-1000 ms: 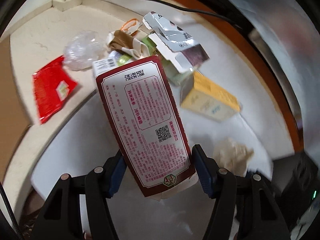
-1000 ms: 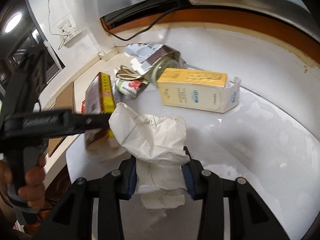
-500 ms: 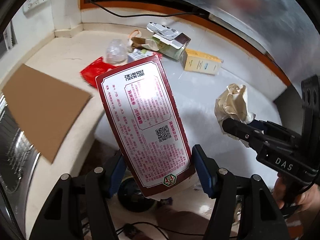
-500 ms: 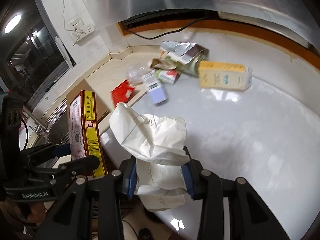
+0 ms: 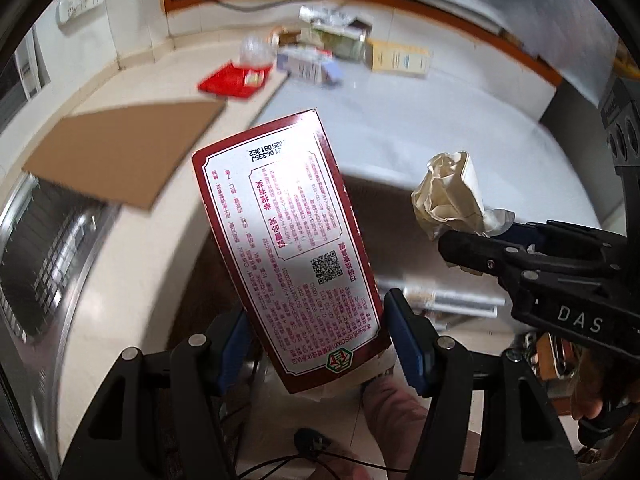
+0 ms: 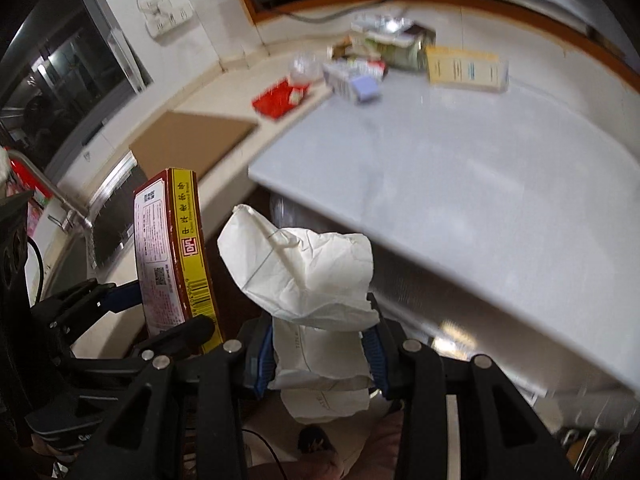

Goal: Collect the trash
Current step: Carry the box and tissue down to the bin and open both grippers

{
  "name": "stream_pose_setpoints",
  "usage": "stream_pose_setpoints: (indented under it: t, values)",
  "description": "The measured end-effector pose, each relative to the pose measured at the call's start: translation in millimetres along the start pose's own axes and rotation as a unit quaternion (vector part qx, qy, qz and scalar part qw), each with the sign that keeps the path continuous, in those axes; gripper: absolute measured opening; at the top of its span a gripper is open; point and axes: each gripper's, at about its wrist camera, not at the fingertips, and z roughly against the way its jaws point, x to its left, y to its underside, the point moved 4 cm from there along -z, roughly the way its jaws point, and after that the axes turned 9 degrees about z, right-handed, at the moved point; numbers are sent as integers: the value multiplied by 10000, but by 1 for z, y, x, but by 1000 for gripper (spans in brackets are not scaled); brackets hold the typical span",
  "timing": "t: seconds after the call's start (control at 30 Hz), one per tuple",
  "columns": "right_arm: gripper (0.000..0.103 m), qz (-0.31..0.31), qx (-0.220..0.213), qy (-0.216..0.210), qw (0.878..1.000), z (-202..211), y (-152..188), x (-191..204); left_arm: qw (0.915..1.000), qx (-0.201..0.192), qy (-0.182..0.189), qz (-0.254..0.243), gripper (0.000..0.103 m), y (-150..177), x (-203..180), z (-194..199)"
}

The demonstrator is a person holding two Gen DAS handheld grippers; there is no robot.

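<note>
While both grippers hang off the near edge of the white table [image 6: 480,184], that table serves as the landmark. Left of it runs a cream counter [image 5: 132,92] bearing a brown cardboard sheet [image 5: 120,152]. At the table's far end lies a blurred heap of trash: a yellow box [image 6: 464,68], a red packet [image 6: 280,100] on the counter edge just left of the table, and a clear plastic piece [image 6: 304,66] behind it. The left gripper [image 5: 320,340] is clamped on a dark-red printed carton [image 5: 288,248], held tilted below the table's near-left corner. The right gripper [image 6: 320,356] squeezes a crumpled white paper wad [image 6: 308,272] just off the near edge, beside the carton.
</note>
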Motion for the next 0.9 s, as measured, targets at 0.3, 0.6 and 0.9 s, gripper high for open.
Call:
stream_pose_setpoints:
  t: [0.3, 0.6, 0.9]
  values:
    - [39, -199, 530, -2, 9984, -56, 63, 15, 9984, 493, -126, 249, 62, 59, 27, -46]
    - [39, -140, 940, -95, 9954, -147, 111, 0, 9938, 746, -125, 809, 62, 97, 42, -128]
    - [40, -337, 1404, -228, 9893, -251, 162, -28, 9860, 1232, -261, 1097, 62, 128, 55, -237]
